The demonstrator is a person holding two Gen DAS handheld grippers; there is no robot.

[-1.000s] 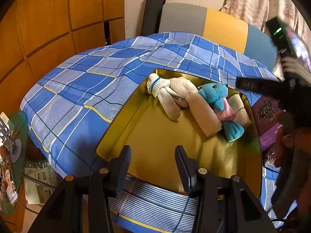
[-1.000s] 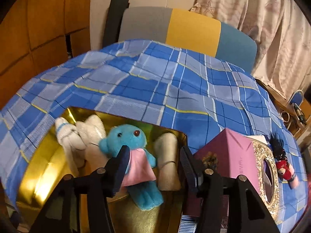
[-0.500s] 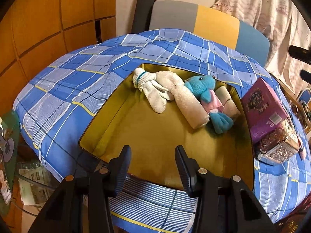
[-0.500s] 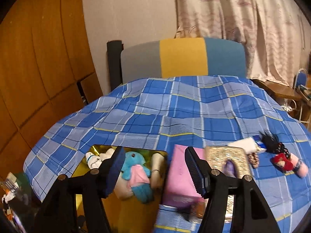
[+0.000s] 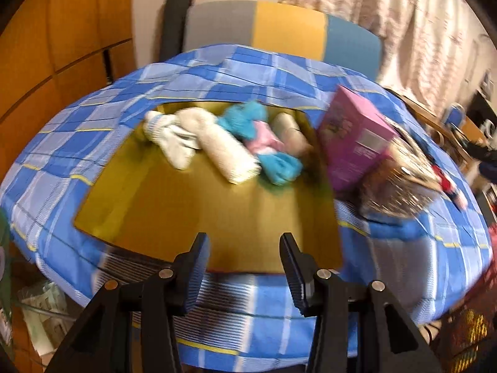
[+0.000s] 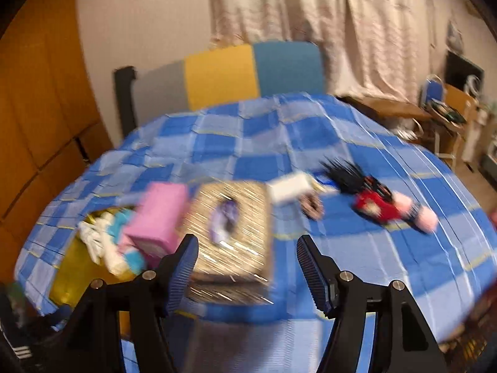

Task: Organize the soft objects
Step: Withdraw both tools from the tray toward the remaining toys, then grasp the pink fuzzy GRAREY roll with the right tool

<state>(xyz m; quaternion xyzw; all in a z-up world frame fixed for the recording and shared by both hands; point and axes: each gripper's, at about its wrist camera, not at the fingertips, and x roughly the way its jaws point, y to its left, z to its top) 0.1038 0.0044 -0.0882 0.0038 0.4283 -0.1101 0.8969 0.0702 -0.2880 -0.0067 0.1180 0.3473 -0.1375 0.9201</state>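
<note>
Since a second ago, both our claws have pulled back and swung rightward. Our left claw (image 5: 244,259) hovers over the near rim of the gold tray (image 5: 192,205), prongs apart, gripping nothing. Ahead, at the tray's far edge, lie the white socks (image 5: 174,143), rolled towel (image 5: 226,155) and blue bear (image 5: 264,143). Our right claw (image 6: 245,264), also apart and unladen, hovers near the glittery box (image 6: 236,236); past its right prong sits a red doll (image 6: 379,208) on open checked cloth (image 6: 341,248).

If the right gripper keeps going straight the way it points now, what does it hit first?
Most likely the glittery gold box and the checked cloth just right of it: the open right gripper points about at the box's right edge. The picture is blurred, so depth is uncertain.
</note>
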